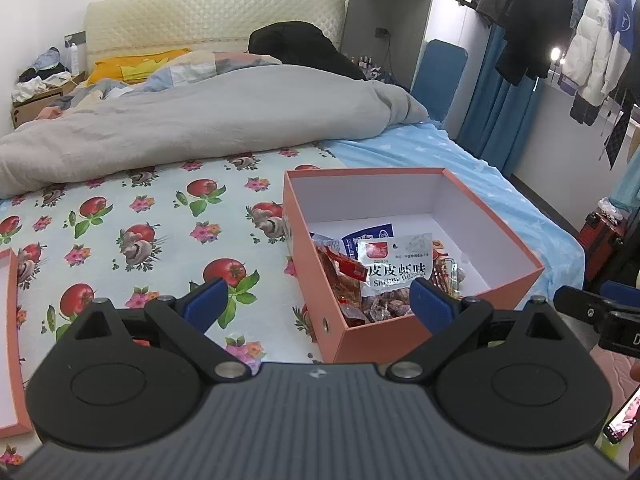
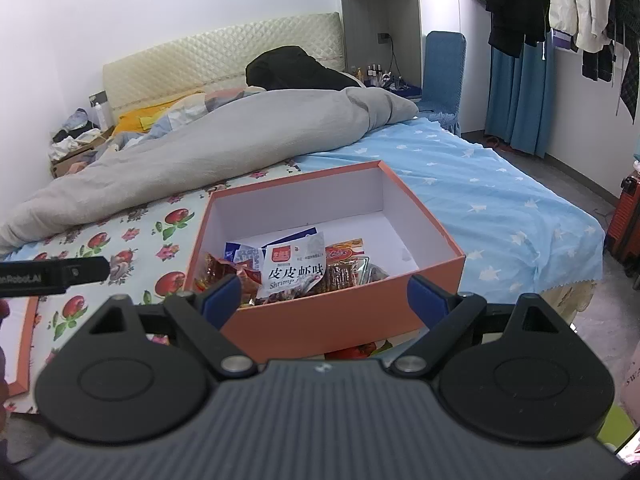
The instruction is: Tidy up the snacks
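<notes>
The left gripper (image 1: 316, 300) and right gripper (image 2: 324, 300) both hover near the bed's foot edge, fingers spread wide and holding nothing. The snacks (image 2: 296, 272) lie heaped in the near end of the box (image 2: 340, 320), an open orange carton standing on the bed (image 1: 160, 216) close to its foot edge. The topmost is a white shrimp pack (image 1: 394, 268). The far end of the box is bare.

Risks, as judged from here:
- The packs are slick film and overlap; a pinch on one may drag its neighbour out.
- The mattress is soft, so a downward push on the box wall may tip it.
- The two grippers sit near each other and may collide over the box.

The lid (image 1: 10, 344) lies at the left, by the foot edge. The sheet is fruit-printed at the left and blue at the right. A grey duvet (image 1: 200, 128) is bunched towards the headboard. Clothes (image 1: 580, 40) hang at the right.
</notes>
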{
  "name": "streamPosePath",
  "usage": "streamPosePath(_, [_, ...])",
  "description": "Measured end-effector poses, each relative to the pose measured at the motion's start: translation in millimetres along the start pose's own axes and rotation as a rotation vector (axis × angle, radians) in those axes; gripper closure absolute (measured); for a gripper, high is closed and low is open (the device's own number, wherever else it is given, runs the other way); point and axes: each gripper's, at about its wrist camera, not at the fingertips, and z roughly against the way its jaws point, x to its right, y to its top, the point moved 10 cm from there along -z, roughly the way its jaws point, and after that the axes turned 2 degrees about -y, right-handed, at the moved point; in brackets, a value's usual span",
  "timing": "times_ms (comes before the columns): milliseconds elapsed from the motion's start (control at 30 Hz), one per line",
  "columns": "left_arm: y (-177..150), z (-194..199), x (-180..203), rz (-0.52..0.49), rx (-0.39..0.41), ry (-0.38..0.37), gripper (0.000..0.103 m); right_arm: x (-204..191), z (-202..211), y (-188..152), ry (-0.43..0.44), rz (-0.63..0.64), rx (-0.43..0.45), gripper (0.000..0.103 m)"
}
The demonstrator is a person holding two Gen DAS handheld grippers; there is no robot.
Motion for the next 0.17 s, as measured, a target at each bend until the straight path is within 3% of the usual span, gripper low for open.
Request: streamPosePath(167, [-0.7, -0.2, 1.9, 0.006, -0.003, -0.005, 0.004, 0.3, 0.0, 0.6, -0.005, -0.003, 0.003, 0.012])
